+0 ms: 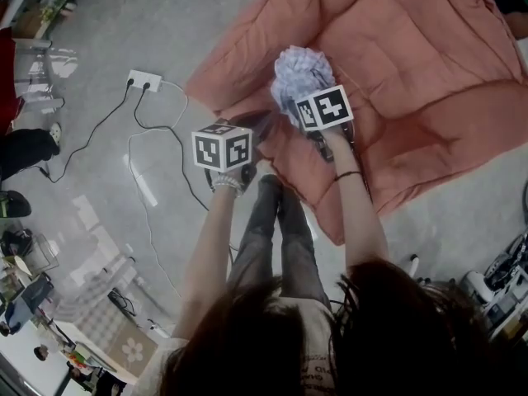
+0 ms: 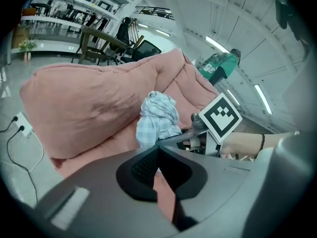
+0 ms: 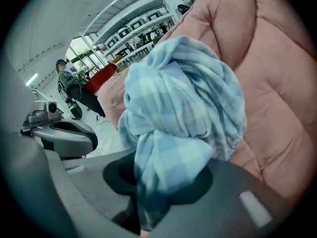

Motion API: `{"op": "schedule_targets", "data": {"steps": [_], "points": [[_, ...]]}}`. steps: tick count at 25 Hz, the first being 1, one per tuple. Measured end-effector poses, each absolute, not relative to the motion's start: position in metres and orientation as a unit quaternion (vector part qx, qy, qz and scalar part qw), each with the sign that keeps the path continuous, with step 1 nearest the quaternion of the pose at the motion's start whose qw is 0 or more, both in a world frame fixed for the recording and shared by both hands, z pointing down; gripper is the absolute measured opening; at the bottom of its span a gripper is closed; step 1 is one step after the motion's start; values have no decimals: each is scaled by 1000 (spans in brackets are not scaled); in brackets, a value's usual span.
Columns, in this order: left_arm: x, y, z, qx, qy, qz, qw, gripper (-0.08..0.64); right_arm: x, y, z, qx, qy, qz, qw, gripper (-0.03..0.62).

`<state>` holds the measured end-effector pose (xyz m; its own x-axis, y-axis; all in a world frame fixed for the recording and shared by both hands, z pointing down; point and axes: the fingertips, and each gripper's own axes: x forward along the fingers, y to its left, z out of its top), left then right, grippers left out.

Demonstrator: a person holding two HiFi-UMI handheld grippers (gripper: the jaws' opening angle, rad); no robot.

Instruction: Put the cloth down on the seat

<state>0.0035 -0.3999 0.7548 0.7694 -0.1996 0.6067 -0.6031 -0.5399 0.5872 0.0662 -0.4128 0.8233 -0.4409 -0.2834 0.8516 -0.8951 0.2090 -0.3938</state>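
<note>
Your right gripper (image 3: 157,185) has its fingers clamped on the cloth (image 3: 183,108), a pale blue and white checked piece bunched into a loose ball. A fold of it runs down between the fingers, and the rest bulges out beyond them. From your head view, the cloth (image 1: 299,71) sits over the near part of the seat (image 1: 429,73), a big, soft pink cushion spread on the floor (image 1: 165,23). Your right hand (image 1: 337,143) is reaching forward over the seat's front edge. In the left gripper view the cloth (image 2: 157,117) stands up from the fingers, right in front of the pink padding. I cannot tell whether its lower folds already rest on the seat or only hang just above it.

Your left gripper (image 2: 159,175) has its fingers closed together with nothing between them. It is held just left of the right one, near the seat's front corner and over the floor, pointing towards the cloth. The two marker cubes are close together but not touching.

On the floor to your left lies a white power strip (image 1: 144,80) with dark cables (image 1: 99,126) trailing from it, well apart from the seat.
</note>
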Motion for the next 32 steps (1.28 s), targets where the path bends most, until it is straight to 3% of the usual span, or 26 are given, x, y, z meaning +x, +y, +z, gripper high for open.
{"op": "schedule_targets", "data": {"steps": [14,21,32], "points": [[11,-389,775,835,-234,249,431,-2,75,-399,860,424,-671,489,362,150],[10,-385,778,833,-232,253,435,-2,79,-392,869,442,-655,497,359,224],[12,-380,779,830,-226,253,443,-2,84,-389,866,446,-651,503,352,227]]}}
